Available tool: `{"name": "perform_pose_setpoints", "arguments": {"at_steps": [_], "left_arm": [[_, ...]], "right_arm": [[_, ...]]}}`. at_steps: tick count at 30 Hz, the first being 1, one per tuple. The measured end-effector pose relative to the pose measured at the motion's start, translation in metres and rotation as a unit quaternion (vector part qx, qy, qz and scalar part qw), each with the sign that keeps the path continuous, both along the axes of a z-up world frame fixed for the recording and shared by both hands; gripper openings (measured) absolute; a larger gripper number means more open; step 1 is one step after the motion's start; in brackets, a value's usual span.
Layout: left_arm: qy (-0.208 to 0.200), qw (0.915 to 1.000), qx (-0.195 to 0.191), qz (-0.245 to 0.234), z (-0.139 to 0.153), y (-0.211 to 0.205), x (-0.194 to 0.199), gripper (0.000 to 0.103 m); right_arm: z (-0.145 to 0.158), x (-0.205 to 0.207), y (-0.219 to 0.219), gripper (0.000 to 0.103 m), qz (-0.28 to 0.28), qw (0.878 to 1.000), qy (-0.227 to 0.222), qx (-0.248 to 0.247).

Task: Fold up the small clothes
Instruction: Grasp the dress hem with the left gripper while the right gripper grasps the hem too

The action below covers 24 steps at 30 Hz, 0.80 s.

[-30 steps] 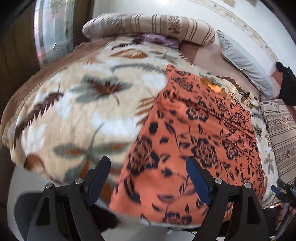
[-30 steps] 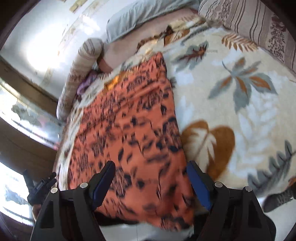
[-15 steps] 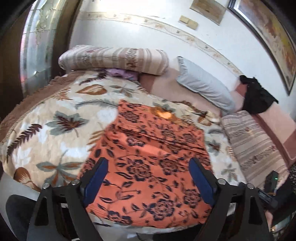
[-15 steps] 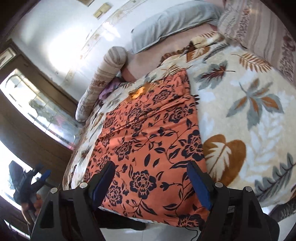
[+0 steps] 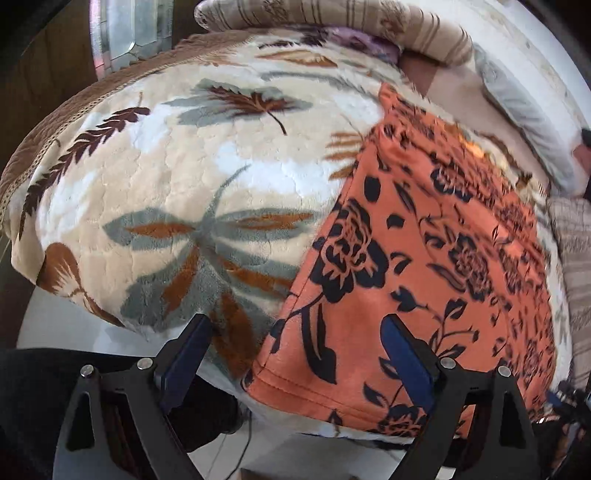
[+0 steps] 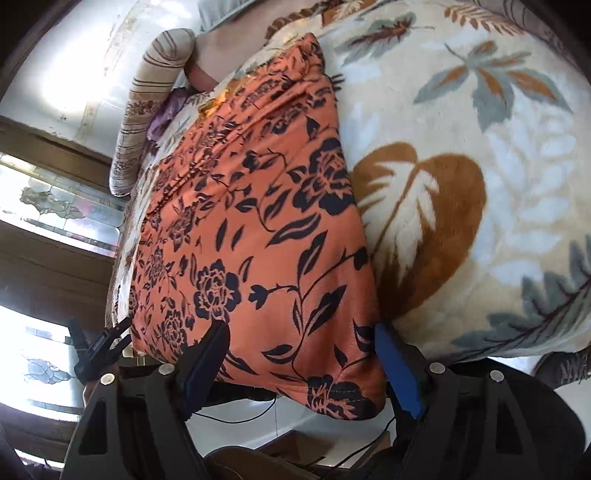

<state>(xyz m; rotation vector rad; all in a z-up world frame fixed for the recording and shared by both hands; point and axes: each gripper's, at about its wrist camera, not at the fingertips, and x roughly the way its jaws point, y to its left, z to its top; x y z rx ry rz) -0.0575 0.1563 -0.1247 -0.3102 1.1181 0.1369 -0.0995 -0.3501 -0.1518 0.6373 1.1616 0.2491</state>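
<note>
An orange cloth with a dark flower print [image 5: 424, 266] lies spread flat on a bed, reaching down to the bed's near edge; it also shows in the right wrist view [image 6: 251, 229]. My left gripper [image 5: 295, 354] is open, its jaws set around the cloth's near left corner. My right gripper [image 6: 303, 362] is open, its jaws set around the cloth's near right corner. Neither holds anything. The other gripper [image 6: 99, 343] shows at the left edge of the right wrist view.
The bed carries a cream blanket with leaf patterns [image 5: 192, 177]. A striped bolster [image 5: 332, 18] and a grey pillow [image 5: 524, 110] lie at the far end. A window [image 6: 44, 206] is to the left. White floor [image 5: 55, 325] lies below the bed edge.
Both grippers have dropped back down close to the cloth's near corners after being raised and pulled back half a second ago. The cloth has not moved. Both stay open.
</note>
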Motion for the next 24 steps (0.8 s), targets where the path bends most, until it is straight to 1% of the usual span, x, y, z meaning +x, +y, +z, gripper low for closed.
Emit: {"name": "perform_pose_setpoints", "arguments": {"at_steps": [1,2,4,6,9,12,14,15,16,17,18,19,20,21,22,23,24], "left_arm": [[0.014,0.9999,0.000,-0.007,-0.005,-0.001,0.001,0.082],[0.019,0.9998,0.001,-0.009,-0.009,-0.001,0.000,0.079],[0.018,0.9996,0.010,-0.017,-0.009,-0.003,-0.001,0.079],[0.022,0.9996,0.005,-0.020,-0.008,-0.003,-0.002,0.072],[0.024,0.9993,0.007,-0.027,-0.008,-0.003,-0.003,0.067],[0.028,0.9986,0.010,-0.043,-0.005,-0.006,-0.008,0.058],[0.028,0.9981,0.018,-0.051,-0.004,-0.008,-0.010,0.058],[0.029,0.9982,0.018,-0.049,-0.006,-0.008,-0.009,0.058],[0.028,0.9983,0.019,-0.047,-0.006,-0.009,-0.010,0.058],[0.028,0.9981,0.023,-0.050,-0.005,-0.010,-0.010,0.058],[0.027,0.9977,0.027,-0.057,-0.005,-0.011,-0.010,0.049],[0.026,0.9973,0.029,-0.063,-0.004,-0.013,-0.009,0.042],[0.025,0.9970,0.023,-0.069,-0.002,-0.013,-0.008,0.026],[0.024,0.9971,0.013,-0.071,0.000,-0.013,-0.006,0.015],[0.025,0.9971,0.004,-0.072,0.002,-0.013,-0.004,0.013],[0.027,0.9970,0.002,-0.072,0.004,-0.013,-0.003,0.014],[0.031,0.9968,0.001,-0.074,0.004,-0.013,-0.001,0.015]], "right_arm": [[-0.001,0.000,0.002,0.081,0.002,1.000,0.001,-0.001],[0.000,0.001,0.003,0.081,0.003,1.000,0.003,-0.004],[0.000,0.001,0.005,0.079,0.006,1.000,0.004,-0.009],[0.002,-0.001,0.007,0.079,0.006,1.000,0.008,-0.014],[0.002,-0.004,0.008,0.079,-0.003,1.000,0.011,-0.016],[-0.004,-0.001,0.005,0.079,-0.014,0.999,0.026,-0.037],[-0.004,0.001,0.010,0.079,-0.006,0.999,0.025,-0.036],[-0.004,0.002,0.014,0.071,0.004,0.999,0.024,-0.038],[-0.004,0.003,0.015,0.054,0.011,0.999,0.024,-0.040],[-0.006,0.003,0.016,0.013,0.015,0.998,0.031,-0.048],[-0.008,0.003,0.015,0.012,0.012,0.998,0.039,-0.050],[-0.010,0.003,0.011,0.012,0.008,0.998,0.044,-0.042],[-0.011,0.003,0.009,0.012,0.003,0.998,0.048,-0.040],[-0.009,0.003,0.007,0.018,-0.003,0.998,0.048,-0.043],[-0.006,0.002,0.009,0.023,-0.003,0.997,0.047,-0.056],[-0.002,0.001,0.012,0.043,0.003,0.996,0.045,-0.075],[0.000,0.000,0.014,0.078,0.004,0.995,0.043,-0.088]]}}
